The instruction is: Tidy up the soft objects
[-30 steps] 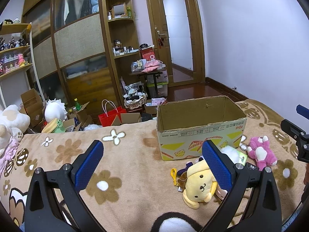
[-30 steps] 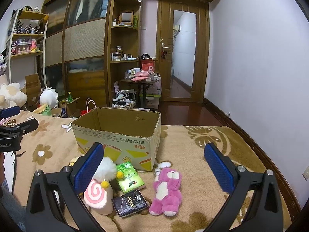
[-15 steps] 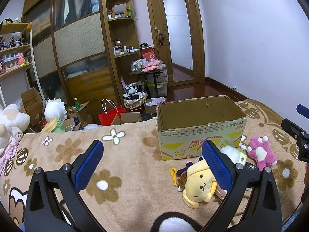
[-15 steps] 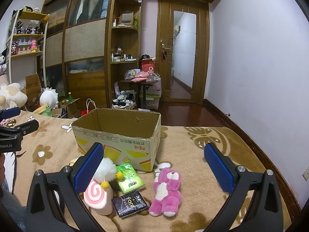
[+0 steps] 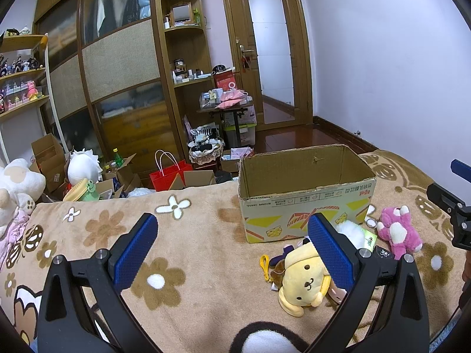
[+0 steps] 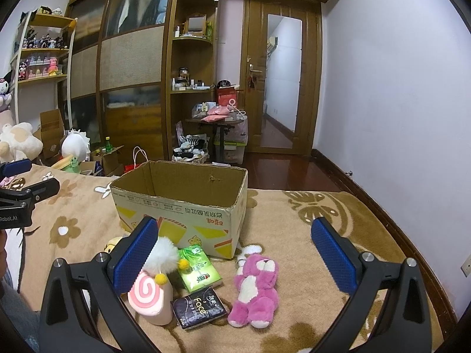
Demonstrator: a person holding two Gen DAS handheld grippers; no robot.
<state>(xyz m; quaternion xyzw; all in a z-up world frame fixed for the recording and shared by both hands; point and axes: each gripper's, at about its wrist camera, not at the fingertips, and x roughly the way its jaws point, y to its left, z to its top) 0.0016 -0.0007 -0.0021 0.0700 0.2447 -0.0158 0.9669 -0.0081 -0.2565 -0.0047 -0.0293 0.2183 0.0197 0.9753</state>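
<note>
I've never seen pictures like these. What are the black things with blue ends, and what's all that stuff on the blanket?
They are two tongs, one in each of a person's hands, each with a camera looking out between its blue pads. One picture comes from the left tongs, the other from the right tongs. Both are open and hold nothing. On the flowered blanket stands an open cardboard box. In front of it lie a pink teddy, a yellow dog toy, a pink swirl roll toy, a green tissue pack and a black packet.
</note>
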